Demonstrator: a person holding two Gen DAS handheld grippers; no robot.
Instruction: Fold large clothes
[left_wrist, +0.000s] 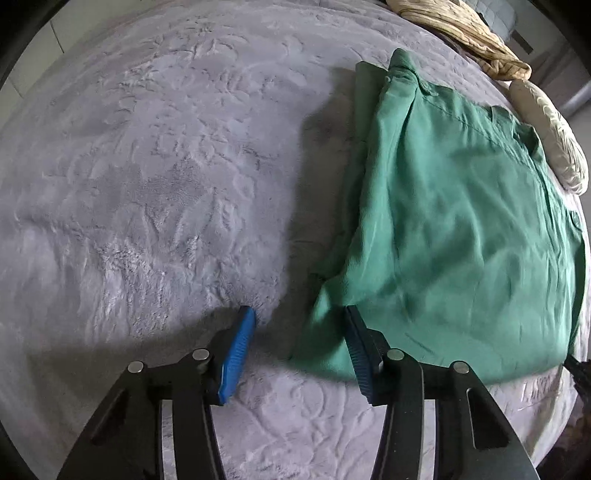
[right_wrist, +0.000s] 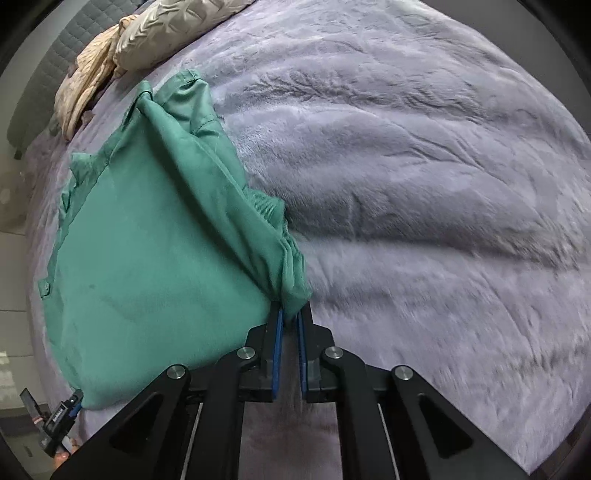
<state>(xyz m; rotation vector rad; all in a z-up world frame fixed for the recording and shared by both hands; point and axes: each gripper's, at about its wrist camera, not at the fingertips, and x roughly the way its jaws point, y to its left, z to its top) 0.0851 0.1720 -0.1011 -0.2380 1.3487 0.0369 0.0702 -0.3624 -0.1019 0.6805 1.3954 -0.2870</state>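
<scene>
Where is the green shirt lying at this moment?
The green shirt lies on the grey blanket, right side of the left wrist view, just below the beige pillows.

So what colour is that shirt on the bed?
Green, a plain teal-like shade. The shirt shows best in the left wrist view.

The folded shirt (left_wrist: 461, 221) lies on the blanket (left_wrist: 166, 166), occupying the right half of the left wrist frame. The pillows (left_wrist: 480, 40) lie behind the shirt, at upper right. In the right wrist frame, the shirt occupies the left half, pillows at upper left.
</scene>
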